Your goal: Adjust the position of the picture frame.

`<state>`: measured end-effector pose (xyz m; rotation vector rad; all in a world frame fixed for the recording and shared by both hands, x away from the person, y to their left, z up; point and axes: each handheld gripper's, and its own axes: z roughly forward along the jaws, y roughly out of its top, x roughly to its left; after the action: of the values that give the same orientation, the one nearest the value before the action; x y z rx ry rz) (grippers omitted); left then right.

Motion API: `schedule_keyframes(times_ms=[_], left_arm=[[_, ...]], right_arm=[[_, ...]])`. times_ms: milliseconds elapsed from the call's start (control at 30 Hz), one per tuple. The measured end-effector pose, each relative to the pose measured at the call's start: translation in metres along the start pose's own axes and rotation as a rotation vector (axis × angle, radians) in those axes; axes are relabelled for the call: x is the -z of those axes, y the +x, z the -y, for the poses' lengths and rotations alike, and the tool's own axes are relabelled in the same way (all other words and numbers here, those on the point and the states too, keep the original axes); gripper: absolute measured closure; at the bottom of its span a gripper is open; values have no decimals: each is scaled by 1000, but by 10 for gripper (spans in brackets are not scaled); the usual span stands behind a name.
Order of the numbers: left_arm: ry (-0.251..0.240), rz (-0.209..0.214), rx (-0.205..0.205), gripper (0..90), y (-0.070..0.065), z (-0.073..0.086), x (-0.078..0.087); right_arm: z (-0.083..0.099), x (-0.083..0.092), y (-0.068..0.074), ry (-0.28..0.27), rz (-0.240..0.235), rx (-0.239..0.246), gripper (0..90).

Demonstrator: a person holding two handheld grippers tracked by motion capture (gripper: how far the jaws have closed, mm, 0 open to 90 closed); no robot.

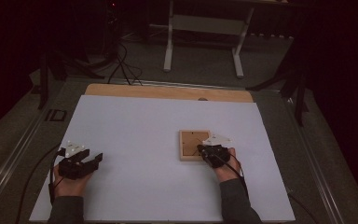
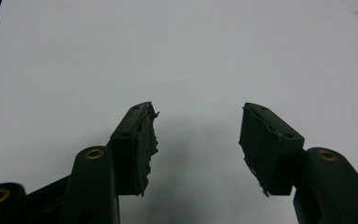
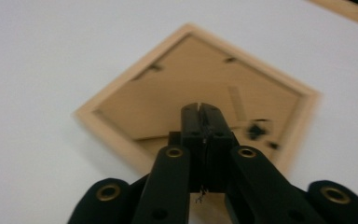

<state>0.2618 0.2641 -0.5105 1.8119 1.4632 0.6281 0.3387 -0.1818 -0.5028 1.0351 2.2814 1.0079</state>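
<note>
Wooden tray [image 3: 200, 88] just beyond, under closed right gripper [image 3: 200, 108] fingers.

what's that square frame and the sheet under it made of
Square frame: pale, unpainted-looking wood, matte, with a raised rim around a recessed tan panel, possibly plywood. White sheet: smooth, matte, likely paper or thin board; it lies over a wooden board showing at the far edge.

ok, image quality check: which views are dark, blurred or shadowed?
High view: dim, room behind nearly black, white table sheet evenly lit. Right gripper view: square shallow wooden tray soft, far corner smeared. Left gripper view: sharp, faint shadow between the open left gripper jaws.
</note>
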Motion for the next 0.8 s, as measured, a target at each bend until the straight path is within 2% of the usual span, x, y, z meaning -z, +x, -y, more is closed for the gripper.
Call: schedule_keyframes(times_ms=[233, 433, 600, 800], left_arm=[[-1, 0, 0, 444, 0, 0, 0], [-2, 0, 1, 443, 0, 0, 0], [-1, 1, -1, 443, 0, 0, 0], [-1, 4, -2, 443, -1, 0, 0]], right_arm=[[4, 5, -14, -18, 76, -75, 782], [9, 2, -23, 10, 108, -141, 712], [15, 3, -28, 25, 93, -190, 704], [21, 6, -30, 34, 55, -214, 733]])
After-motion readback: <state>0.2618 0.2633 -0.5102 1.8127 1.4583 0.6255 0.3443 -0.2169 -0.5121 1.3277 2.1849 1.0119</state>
